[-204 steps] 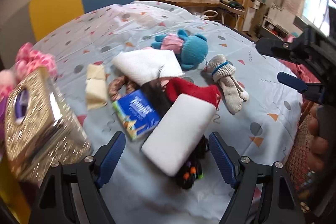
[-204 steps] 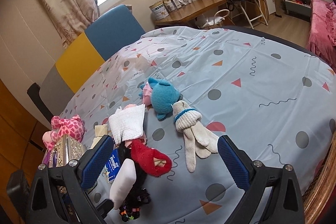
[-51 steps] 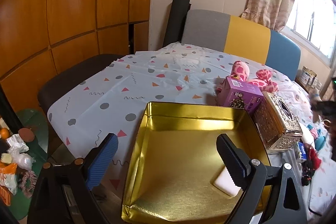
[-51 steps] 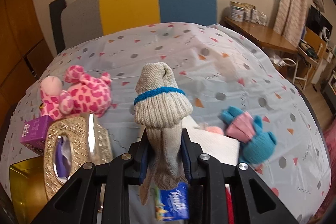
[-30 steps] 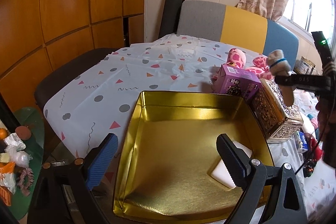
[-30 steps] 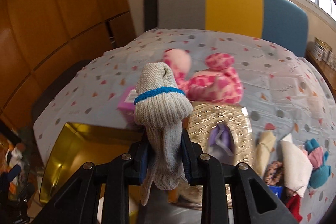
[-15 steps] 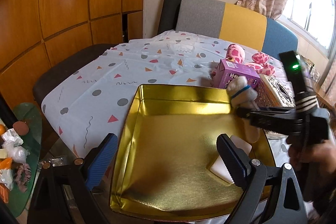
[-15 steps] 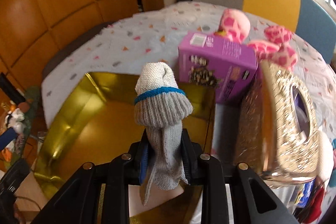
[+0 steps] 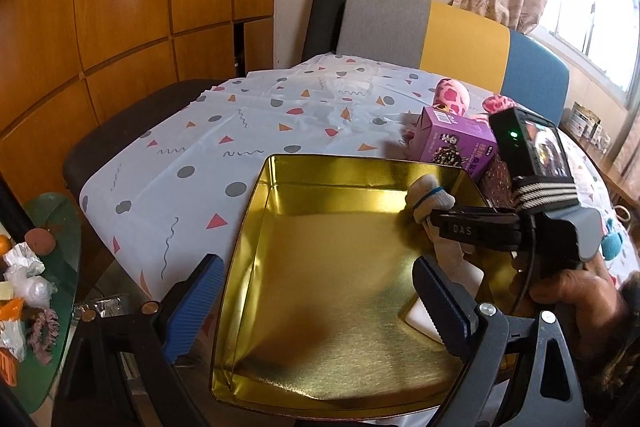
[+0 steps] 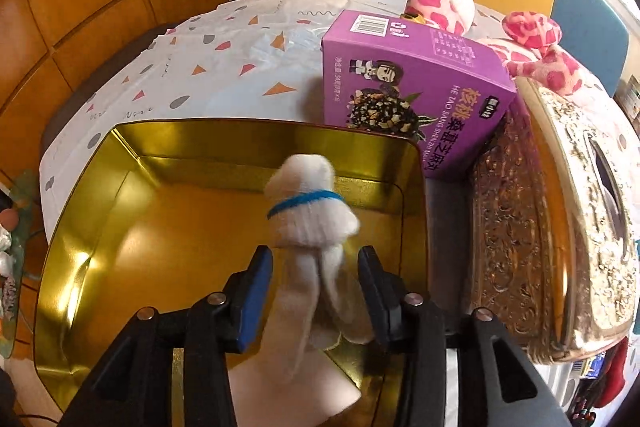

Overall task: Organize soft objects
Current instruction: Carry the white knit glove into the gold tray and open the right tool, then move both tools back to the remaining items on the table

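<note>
Left wrist view: open tin under the left gripper, right gripper reaching in.

The left gripper [image 9: 316, 311] is hovering with jaws wide apart and nothing between them, the gold tin [image 9: 256, 227] lying just ahead and below. Right of its right finger, the right gripper [image 9: 436, 223] is reaching in over the tin's right side with a knit glove [image 9: 430, 197] hanging at its tip. A white pad [image 9: 470, 277] is lying beneath. Beyond the tin, a purple box [image 9: 456, 141] is standing on the patterned tablecloth [image 9: 240, 131].

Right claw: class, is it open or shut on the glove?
Open. The right claw has just been opening; gaps show between its blue pads and the glove, which hangs over the gold tin.
</note>
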